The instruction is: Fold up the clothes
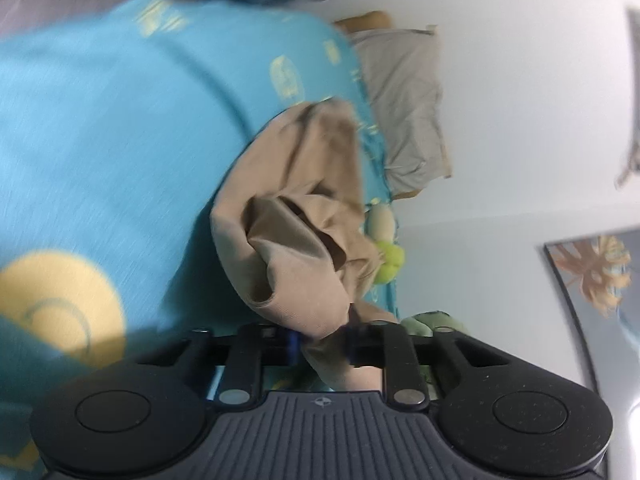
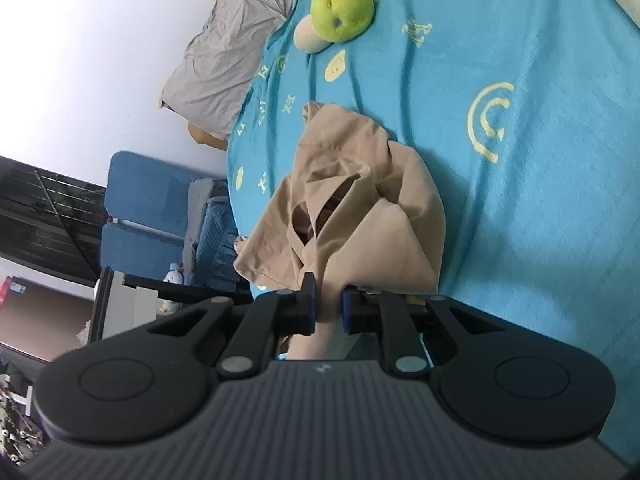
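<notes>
Both grippers, left [image 1: 322, 342] and right [image 2: 328, 308], clamp the tan garment [image 2: 352, 216]. Green plush toy [image 2: 340, 8] sits at twelve o'clock on the blue bedsheet [image 2: 520, 200].

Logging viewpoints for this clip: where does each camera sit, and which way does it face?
Left wrist: on the left gripper, looking along its fingers, shut on the tan garment, over the blue bedspread.
Right wrist: on the right gripper, also shut on that garment.
Shared: garment, bedspread, green plush toy, grey pillow.
</notes>
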The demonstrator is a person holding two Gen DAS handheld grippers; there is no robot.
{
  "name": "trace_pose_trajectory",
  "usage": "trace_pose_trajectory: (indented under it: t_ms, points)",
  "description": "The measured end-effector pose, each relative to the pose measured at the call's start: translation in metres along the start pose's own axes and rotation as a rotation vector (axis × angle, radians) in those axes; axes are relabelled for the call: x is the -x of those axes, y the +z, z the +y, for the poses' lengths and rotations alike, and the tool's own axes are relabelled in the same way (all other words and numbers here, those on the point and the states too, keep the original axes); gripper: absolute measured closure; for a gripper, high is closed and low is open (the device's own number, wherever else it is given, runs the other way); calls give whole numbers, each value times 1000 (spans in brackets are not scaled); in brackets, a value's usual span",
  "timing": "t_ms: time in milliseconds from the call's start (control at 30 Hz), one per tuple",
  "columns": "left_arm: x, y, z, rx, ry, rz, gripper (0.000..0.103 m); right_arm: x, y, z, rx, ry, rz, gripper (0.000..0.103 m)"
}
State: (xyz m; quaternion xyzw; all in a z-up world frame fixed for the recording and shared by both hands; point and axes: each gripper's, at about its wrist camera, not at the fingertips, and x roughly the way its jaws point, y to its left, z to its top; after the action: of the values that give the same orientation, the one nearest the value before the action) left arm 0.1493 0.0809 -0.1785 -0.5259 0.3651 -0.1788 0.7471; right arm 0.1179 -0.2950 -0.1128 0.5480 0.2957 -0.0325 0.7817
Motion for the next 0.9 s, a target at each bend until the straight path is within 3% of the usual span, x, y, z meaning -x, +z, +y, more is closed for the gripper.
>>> trace_pose_trajectory:
  t_ms: [233,367,533,633,733,900]
  points:
    - [44,-9,-62,-154,3,-54,93,27,-1,28,66,16,-20,88]
    - [89,-27,-93,-218,28,-69,93,61,-13,38,82,30,-8,88]
    - [159,-60,-110,-222,46,-71,94,116,-47,44,142,4,22,88]
    - [189,-79,-114,-219,69,-67,93,119,-48,44,141,-9,29,88]
    - [199,-86,-120,-227,105,-55,93,122,-50,44,140,-21,35,88]
    - [172,-70,-133,-260,135,-54,92,126,-52,43,137,-43,46,88]
